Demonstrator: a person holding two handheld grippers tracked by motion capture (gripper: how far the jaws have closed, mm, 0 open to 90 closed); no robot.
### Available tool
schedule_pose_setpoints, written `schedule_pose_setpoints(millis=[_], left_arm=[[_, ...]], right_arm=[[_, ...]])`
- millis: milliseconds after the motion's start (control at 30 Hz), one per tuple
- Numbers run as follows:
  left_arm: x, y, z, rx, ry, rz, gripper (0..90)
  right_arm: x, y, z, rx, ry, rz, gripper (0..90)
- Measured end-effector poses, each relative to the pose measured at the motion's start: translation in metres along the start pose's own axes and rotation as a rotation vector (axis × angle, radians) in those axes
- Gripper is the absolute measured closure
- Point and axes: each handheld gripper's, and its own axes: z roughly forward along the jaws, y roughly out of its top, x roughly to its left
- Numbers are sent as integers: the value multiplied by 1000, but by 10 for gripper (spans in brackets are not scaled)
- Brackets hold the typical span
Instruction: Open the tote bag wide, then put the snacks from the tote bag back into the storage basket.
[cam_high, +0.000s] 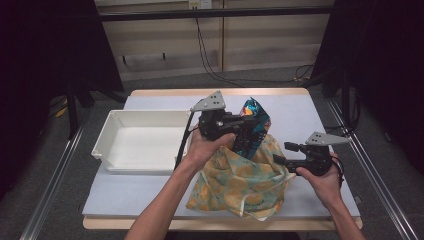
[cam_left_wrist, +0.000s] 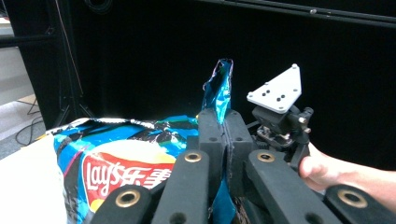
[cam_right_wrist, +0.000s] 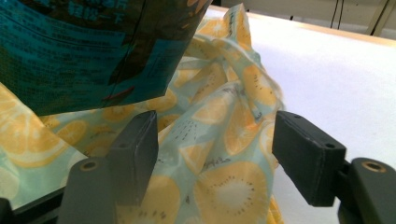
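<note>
The left gripper (cam_left_wrist: 225, 140) is pinching the blue, glossy crisp packet (cam_left_wrist: 121, 158), printed "Lay's", above the yellow fruit-patterned cloth bag (cam_high: 240, 177) lying on the worktop (cam_high: 310, 120). The right gripper's (cam_right_wrist: 215, 149) fingers are standing apart around the cloth.

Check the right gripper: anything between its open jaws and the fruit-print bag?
Nothing visible. The right gripper is open, and the fruit-print bag sits straight ahead between its jaws with no object in front. The chip bag, held shut in the left gripper, hangs above that fabric, not across the gap.
</note>
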Motion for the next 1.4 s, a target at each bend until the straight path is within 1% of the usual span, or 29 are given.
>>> schedule_pose_setpoints(millis=[67, 100, 233, 267, 333, 367, 400, 467, 533, 567, 600, 633, 667, 733, 767, 800, 833, 867, 900, 933, 1000, 1033, 1067, 1133, 1267, 1300, 1333, 1367, 1400], left_arm=[[1, 4, 0, -3, -1, 1, 887], [1, 6, 0, -3, 2, 9, 887], [2, 12, 1, -15, 1, 0, 887], [2, 13, 1, -12, 7, 7, 886], [2, 17, 1, -20, 6, 7, 887], [3, 19, 1, -23, -4, 14, 887], [3, 21, 1, -27, -5, 10, 887], [3, 26, 1, -32, -14, 7, 887], [3, 30, 0, -34, -15, 20, 887], [3, 32, 1, -44, -20, 8, 887], [4, 35, 0, -35, -16, 24, 887], [4, 37, 0, -30, -9, 25, 887], [4, 39, 0, -32, 0, 17, 887], [4, 42, 0, -53, -9, 15, 887], [5, 44, 0, -43, -5, 26, 887], [4, 46, 0, -46, -6, 22, 887], [4, 48, 0, -45, -9, 24, 887], [4, 49, 0, -43, -2, 30, 887], [4, 51, 0, -55, -5, 24, 887], [5, 53, -1, -47, -2, 34, 887], [6, 57, -1, -58, -7, 34, 887], [6, 59, -2, -61, 1, 31, 887], [5, 62, -3, -64, 4, 36, 887], [4, 66, -4, -69, 3, 47, 887], [4, 75, -9, -78, 7, 45, 887], [4, 76, -10, -88, -1, 36, 887], [3, 77, -11, -91, -9, 35, 887], [3, 78, -12, -72, -5, 44, 887], [3, 79, -12, -72, -11, 49, 887]], right_arm=[[0, 0, -2, -7, 3, -1, 307], [1, -1, -3, -11, 2, 0, 307], [2, -1, -6, -22, 2, 2, 300], [2, -1, -7, -25, 4, 5, 298], [2, -1, -9, -31, 4, 2, 290], [2, 0, -10, -35, 3, 3, 285], [3, -1, -10, -36, 4, 1, 278], [3, 0, -10, -41, 5, 2, 254], [3, -1, -10, -38, -2, -2, 247], [4, -1, -10, -35, -8, 2, 235], [3, -2, -10, -37, -16, 5, 213], [3, -2, -10, -38, -16, 9, 201], [3, -2, -10, -38, -19, 12, 198], [3, -3, -11, -42, -14, 8, 184], [3, -3, -11, -46, -15, 9, 183], [4, -3, -11, -53, -14, 6, 174], [4, -3, -12, -52, -13, 4, 153], [4, -3, -11, -51, -14, 3, 128], [5, -3, -11, -53, -18, 4, 110], [5, -3, -11, -55, -19, 10, 108], [4, -4, -11, -65, -13, 10, 105], [4, -4, -11, -69, -12, 6, 98], [3, -3, -12, -66, -17, 7, 93], [3, -3, -14, -79, -20, 10, 92], [3, -3, -14, -84, -18, 16, 86], [3, -3, -14, -82, -14, 15, 87], [3, -4, -14, -85, -9, 13, 87], [4, -4, -13, -85, -4, 7, 86], [5, -4, -13, -85, -6, 9, 87]])
